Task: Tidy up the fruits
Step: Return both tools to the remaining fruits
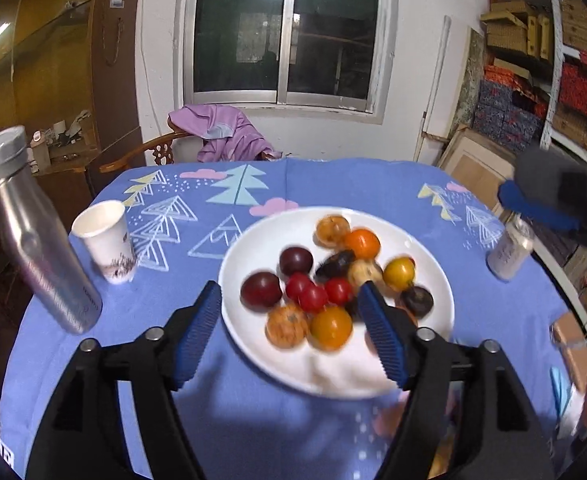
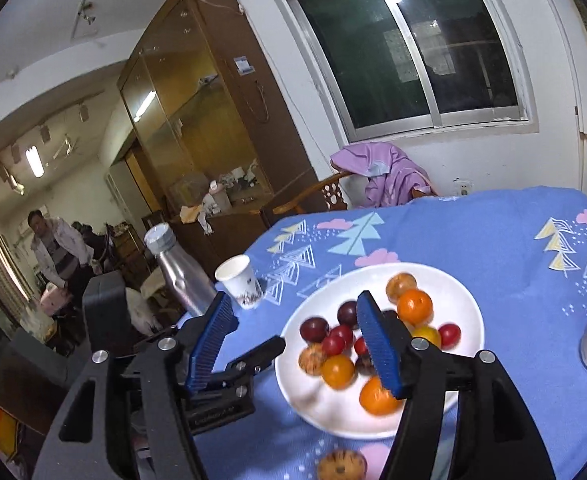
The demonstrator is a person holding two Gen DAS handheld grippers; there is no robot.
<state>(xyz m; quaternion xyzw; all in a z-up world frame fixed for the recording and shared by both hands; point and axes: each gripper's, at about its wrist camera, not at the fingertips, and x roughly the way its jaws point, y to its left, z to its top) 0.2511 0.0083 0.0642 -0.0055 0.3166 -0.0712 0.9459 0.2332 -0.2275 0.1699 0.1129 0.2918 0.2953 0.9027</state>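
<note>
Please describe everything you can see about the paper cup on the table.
The paper cup is white, with a dark plant-like print low on its side. It stands upright and open on the blue tablecloth, between the steel bottle and the plate, touching neither. Its contents cannot be seen.

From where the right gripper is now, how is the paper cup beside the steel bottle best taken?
Probably grip the paper cup across its tapered wall below the rim, coming from the plate side. It stands upright and open-topped, and the steel bottle crowds its far side.
</note>
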